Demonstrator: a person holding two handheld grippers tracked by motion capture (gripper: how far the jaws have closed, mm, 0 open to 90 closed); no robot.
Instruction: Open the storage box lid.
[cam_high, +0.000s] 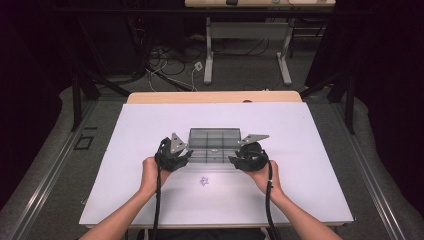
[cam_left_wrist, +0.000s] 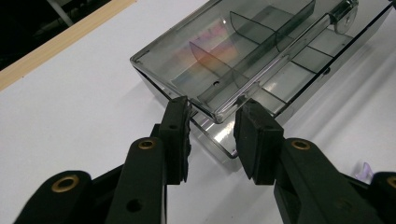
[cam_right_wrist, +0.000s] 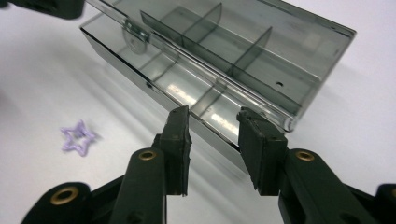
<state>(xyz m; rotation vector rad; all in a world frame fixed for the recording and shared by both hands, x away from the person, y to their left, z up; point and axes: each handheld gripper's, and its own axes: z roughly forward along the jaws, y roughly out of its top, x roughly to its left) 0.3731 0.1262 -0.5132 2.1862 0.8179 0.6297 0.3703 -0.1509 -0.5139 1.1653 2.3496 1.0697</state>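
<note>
Star charm (cam_high: 204, 180) lies loose on the worktop (cam_high: 125, 150), nearest the person. Past it, left claw (cam_high: 176, 158) and right claw (cam_high: 245, 159) sit at the near corners of the smoked divider box (cam_high: 214, 145), mid-worktop, jaws part open, pads clear, gripping nothing. Reads as lid handling. Box long axis runs left-right, lid tilted back. Next: seat pads on the lid edge evenly.
</note>
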